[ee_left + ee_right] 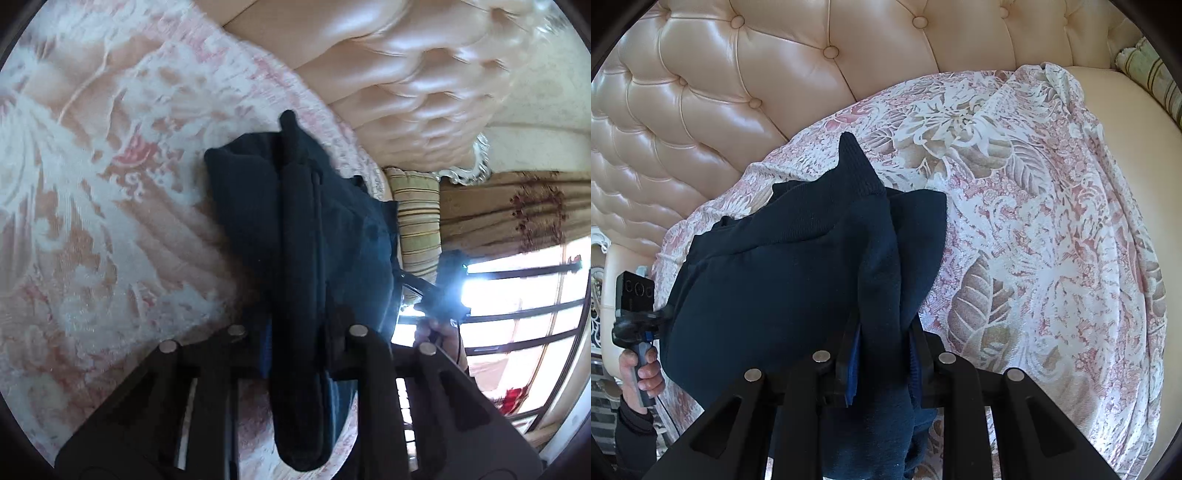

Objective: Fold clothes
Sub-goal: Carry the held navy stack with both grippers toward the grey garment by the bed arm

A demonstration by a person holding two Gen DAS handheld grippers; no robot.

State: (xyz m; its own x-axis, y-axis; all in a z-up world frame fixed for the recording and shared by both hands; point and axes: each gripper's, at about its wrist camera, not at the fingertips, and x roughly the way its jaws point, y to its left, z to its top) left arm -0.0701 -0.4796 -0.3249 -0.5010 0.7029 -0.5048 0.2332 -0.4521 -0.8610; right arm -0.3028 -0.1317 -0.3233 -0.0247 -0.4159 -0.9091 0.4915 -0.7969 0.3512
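L gripper (295,325) was pinching the dark navy garment (295,229): a thick bunched fold ran straight up between its fingers, cloth filling the gap. R gripper (879,350) likewise clamped on the same garment (783,288), fabric gathered betw. both fingers and spilling below them; blue finger pad (852,373) visible at the pinch.

Garment: heavy knit, ribbed cuff or hem (855,166) sticking up at top in the R wrist view. It was held up off the sofa, hanging betw. the two grippers, bulk draped to the L side in the R view. Exact type of garment: cannot tell.

Below/behind it: floral cover (1034,221), pink-white w/ tan leaves, spread over the sofa seat. Tufted cream leather backrest (775,74) behind the cover. Striped cushion (417,221) at the sofa end, near the garment's edge in the L view. Patterned curtain (517,210) and barred window (517,314) beyond, strongly backlit.

In the R view, the person's left hand (642,376) gripped the L unit's handle, at far L edge.
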